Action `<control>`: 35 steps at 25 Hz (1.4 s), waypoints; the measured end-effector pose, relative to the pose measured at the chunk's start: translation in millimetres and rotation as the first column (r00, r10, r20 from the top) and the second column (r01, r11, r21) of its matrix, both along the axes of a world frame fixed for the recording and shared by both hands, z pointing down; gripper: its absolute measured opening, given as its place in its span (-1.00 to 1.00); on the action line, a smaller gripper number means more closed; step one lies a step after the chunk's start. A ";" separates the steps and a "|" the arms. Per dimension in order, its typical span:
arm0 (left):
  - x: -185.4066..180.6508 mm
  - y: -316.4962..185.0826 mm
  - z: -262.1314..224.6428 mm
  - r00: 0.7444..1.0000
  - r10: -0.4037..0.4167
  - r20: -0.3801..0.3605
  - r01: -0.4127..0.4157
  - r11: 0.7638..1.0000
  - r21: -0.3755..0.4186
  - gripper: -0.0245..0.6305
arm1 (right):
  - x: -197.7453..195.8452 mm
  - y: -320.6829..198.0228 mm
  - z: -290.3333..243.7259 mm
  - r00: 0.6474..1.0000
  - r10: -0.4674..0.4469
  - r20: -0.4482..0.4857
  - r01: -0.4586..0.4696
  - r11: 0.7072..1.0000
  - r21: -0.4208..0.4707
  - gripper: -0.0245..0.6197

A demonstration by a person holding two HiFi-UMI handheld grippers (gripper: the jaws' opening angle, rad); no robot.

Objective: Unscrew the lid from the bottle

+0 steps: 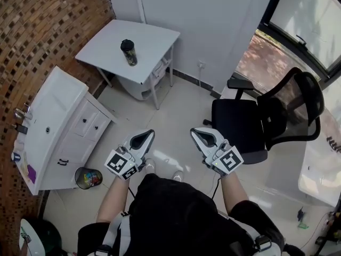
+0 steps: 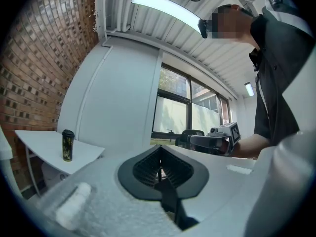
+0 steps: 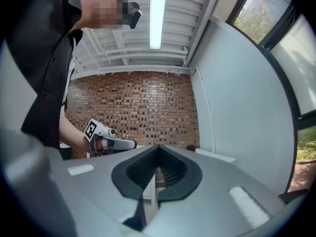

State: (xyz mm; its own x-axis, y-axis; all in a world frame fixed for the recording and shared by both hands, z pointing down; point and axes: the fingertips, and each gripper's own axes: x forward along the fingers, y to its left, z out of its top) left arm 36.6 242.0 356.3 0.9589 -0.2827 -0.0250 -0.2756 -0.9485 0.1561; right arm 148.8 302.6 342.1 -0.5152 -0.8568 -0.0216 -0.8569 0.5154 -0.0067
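Observation:
A dark bottle with a black lid [image 1: 128, 52] stands upright on a small white table [image 1: 106, 44] in the far corner by the brick wall. In the left gripper view the bottle [image 2: 67, 145] is far off to the left on that table [image 2: 34, 141]. My left gripper [image 1: 144, 138] and right gripper [image 1: 199, 136] are held side by side over the floor in front of the person, well short of the table. Both are shut with nothing between the jaws. Each shows in the other's view: the right gripper [image 2: 193, 141] and the left gripper [image 3: 132, 144].
A white cabinet with a sink [image 1: 53, 119] runs along the brick wall at the left, with a small waste bin [image 1: 88, 177] beside it. A black office chair [image 1: 261, 121] stands at the right near the window. White tiled floor [image 1: 176, 111] lies between me and the table.

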 end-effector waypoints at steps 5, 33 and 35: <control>-28.9 -15.0 5.8 0.995 -0.094 0.015 0.095 0.995 -0.018 -0.92 | -21.3 -25.2 3.1 0.995 -0.095 0.010 0.095 0.995 -0.007 -0.91; -67.1 -279.3 19.1 0.991 -0.128 -0.034 0.129 0.992 0.002 -0.92 | -65.2 -290.3 -5.3 0.988 -0.144 -0.061 0.145 0.989 0.001 -0.91; -71.3 -291.8 19.9 0.991 -0.132 -0.030 0.132 0.991 0.009 -0.92 | -64.8 -310.5 -5.6 0.987 -0.145 -0.068 0.146 0.989 0.005 -0.91</control>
